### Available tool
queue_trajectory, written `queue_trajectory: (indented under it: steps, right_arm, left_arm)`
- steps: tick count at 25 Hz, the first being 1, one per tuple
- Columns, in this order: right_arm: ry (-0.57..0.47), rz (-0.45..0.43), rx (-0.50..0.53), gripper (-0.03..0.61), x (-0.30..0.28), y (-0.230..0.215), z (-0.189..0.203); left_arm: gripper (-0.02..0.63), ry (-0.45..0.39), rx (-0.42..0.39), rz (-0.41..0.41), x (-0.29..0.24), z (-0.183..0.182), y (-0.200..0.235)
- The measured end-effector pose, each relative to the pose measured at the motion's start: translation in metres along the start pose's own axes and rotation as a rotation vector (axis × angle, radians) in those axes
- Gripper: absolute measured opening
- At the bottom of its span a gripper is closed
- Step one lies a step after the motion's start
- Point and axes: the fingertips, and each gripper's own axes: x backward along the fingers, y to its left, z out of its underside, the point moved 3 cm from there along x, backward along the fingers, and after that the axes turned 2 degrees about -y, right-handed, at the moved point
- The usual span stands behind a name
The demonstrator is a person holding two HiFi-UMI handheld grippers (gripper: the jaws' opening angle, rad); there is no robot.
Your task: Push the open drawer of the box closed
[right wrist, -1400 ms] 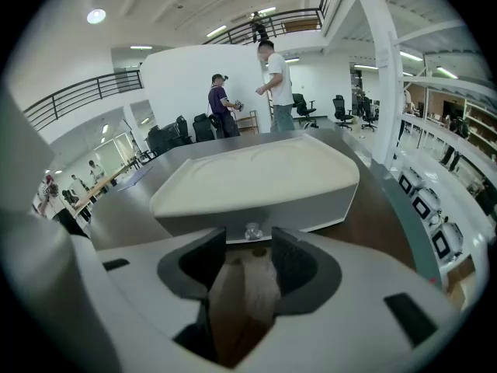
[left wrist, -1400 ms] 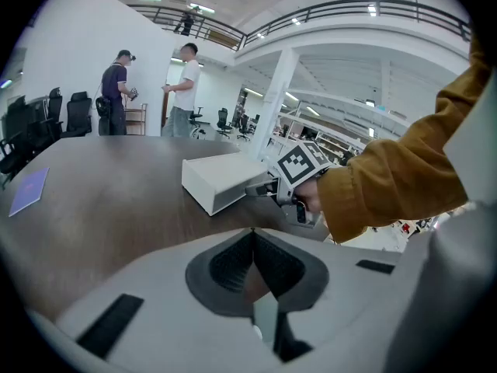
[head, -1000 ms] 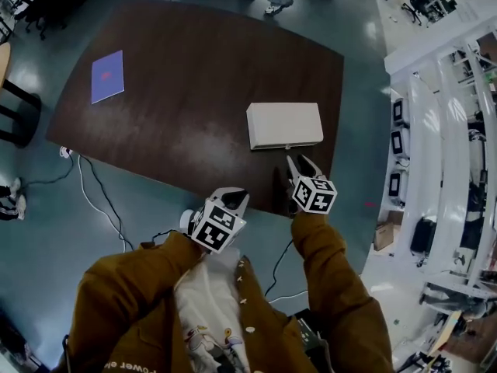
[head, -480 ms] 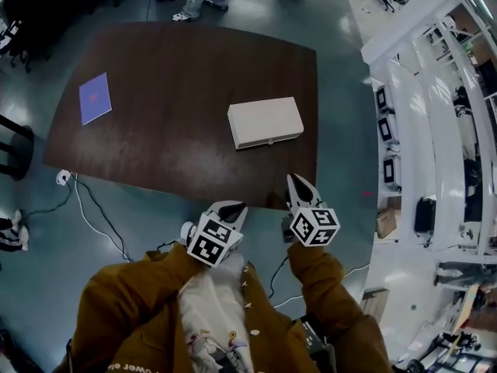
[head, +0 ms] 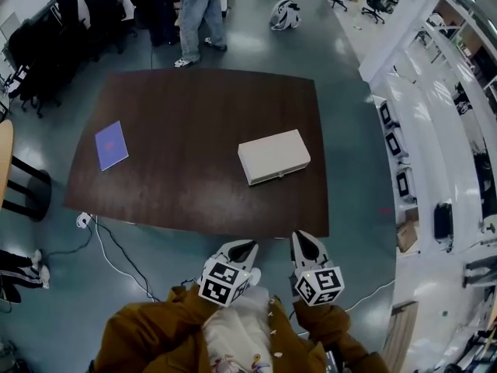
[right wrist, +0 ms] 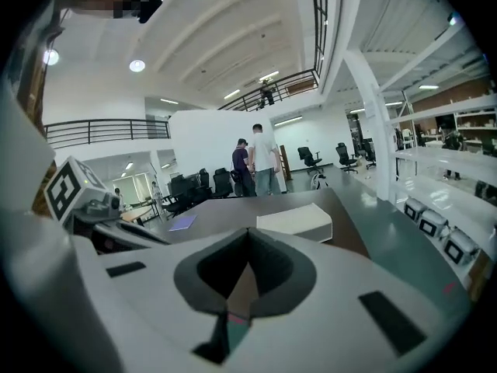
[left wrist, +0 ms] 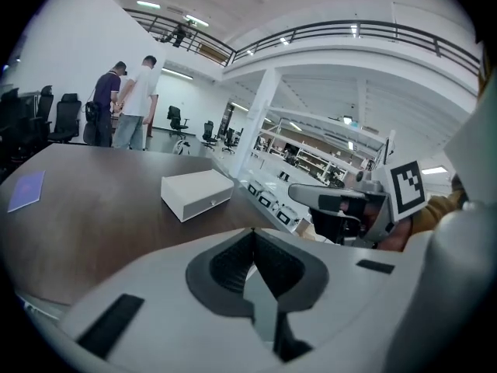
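Note:
The white box (head: 273, 156) lies on the right half of the dark table (head: 186, 123), its drawer front flush with the case and facing me. In the left gripper view the box (left wrist: 196, 193) shows a small knob on that front. Both grippers hang off the table's near edge, close to my body and well short of the box. My left gripper (head: 240, 248) is shut with nothing between its jaws, which meet in its own view (left wrist: 251, 233). Beside it my right gripper (head: 308, 244) is also shut and empty (right wrist: 248, 245).
A blue notebook (head: 111, 144) lies at the table's left side. A person (head: 199, 10) stands beyond the far edge, near black chairs (head: 101, 6). Cables (head: 116, 243) trail over the floor at the near left. White shelving (head: 423, 130) runs along the right.
My right gripper was at the table's near edge in front of the box with its jaws apart; the jaws have closed. Both grippers now sit back near my body.

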Motion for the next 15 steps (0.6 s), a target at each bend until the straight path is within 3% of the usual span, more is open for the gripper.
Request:
queue_trajectory:
  steps: [15]
  right_arm:
    - [0.025, 0.004, 0.021, 0.005, 0.013, 0.031, 0.006]
  left_arm:
    - [0.006, -0.015, 0.011, 0.014, 0.011, -0.007, 0.002]
